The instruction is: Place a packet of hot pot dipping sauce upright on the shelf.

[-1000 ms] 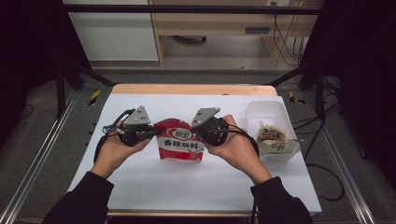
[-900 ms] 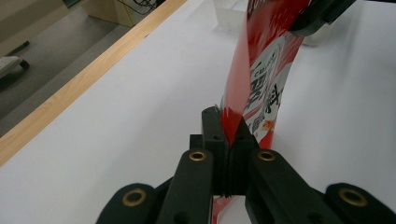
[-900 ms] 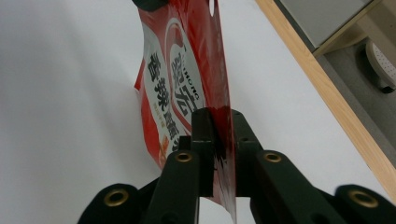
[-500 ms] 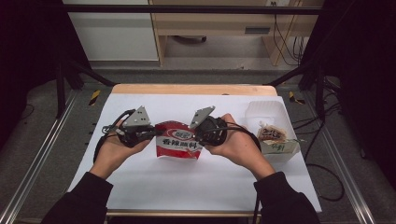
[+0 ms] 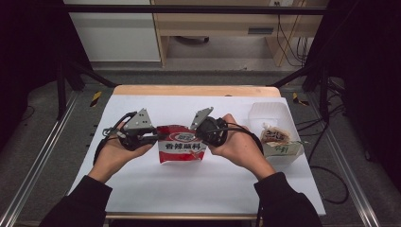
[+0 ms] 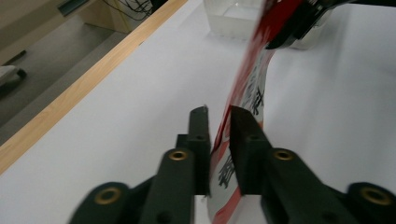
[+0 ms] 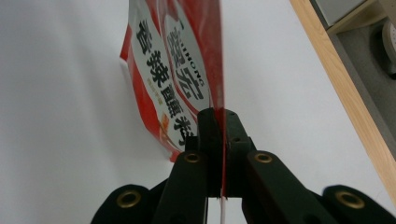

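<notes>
From above, my white table (image 5: 142,189) has a wooden far edge, with grey floor, metal rails and a pale cabinet beyond it. My forearms come in from the near side, both hands raised in the middle of the table and turned toward each other. The red packet (image 5: 182,144) hangs between them, its lower edge near the sheet. To the right sits a clear tub (image 5: 269,113) with a wrapped snack (image 5: 275,137) in it.

Along my left gripper (image 6: 219,119), the table runs out to the wooden edge. Its jaws have just been opening; the packet's (image 6: 252,88) edge stands in a narrow gap between them, the pads no longer pressing.

Along my right gripper (image 7: 218,114), white sheet lies below and the wooden edge at right. Its jaws are pinched tight on the packet's (image 7: 187,56) thin top edge.
</notes>
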`<action>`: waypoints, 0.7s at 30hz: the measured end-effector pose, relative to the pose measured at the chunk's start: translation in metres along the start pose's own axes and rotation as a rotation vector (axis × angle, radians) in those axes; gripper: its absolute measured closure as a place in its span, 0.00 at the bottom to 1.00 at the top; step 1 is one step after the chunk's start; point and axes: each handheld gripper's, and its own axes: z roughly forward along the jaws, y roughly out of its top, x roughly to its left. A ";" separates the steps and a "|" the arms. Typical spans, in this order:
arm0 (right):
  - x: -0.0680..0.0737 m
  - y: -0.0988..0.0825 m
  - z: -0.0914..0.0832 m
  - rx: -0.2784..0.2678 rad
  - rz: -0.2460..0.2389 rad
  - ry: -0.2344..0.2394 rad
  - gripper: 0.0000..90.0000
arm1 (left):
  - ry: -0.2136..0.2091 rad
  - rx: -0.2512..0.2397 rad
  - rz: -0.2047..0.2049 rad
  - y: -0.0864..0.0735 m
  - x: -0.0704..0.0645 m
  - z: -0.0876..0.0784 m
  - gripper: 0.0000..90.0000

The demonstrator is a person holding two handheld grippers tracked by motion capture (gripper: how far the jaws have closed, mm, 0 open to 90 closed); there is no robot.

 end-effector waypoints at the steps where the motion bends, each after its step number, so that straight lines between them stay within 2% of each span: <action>1: 0.000 0.001 0.000 0.001 -0.007 0.005 1.00 | -0.001 0.002 -0.006 -0.003 0.000 0.000 0.79; 2: 0.000 0.002 -0.001 0.002 -0.010 0.000 1.00 | 0.005 0.005 -0.010 -0.007 0.000 -0.001 0.74; 4: -0.002 0.004 -0.002 -0.006 -0.010 -0.004 1.00 | 0.026 0.006 -0.028 -0.015 -0.001 0.000 0.57; 5: -0.003 0.004 -0.004 -0.007 -0.009 -0.003 1.00 | 0.034 0.001 -0.037 -0.019 -0.001 -0.001 0.51; 7: -0.005 0.005 -0.007 -0.007 -0.013 -0.010 1.00 | 0.043 -0.004 -0.047 -0.029 -0.002 -0.002 0.46; 9: -0.009 0.005 -0.011 -0.008 -0.025 -0.015 1.00 | 0.063 0.012 -0.070 -0.039 -0.002 -0.003 0.38; 13: -0.016 0.004 -0.019 -0.008 -0.031 -0.032 1.00 | 0.081 0.018 -0.116 -0.061 -0.004 -0.005 0.31; 18: -0.025 0.003 -0.028 0.002 -0.046 -0.051 1.00 | 0.125 0.045 -0.143 -0.087 -0.013 -0.005 0.23; 21: -0.028 0.000 -0.034 0.004 -0.052 -0.062 1.00 | 0.179 0.070 -0.153 -0.105 -0.020 -0.004 0.18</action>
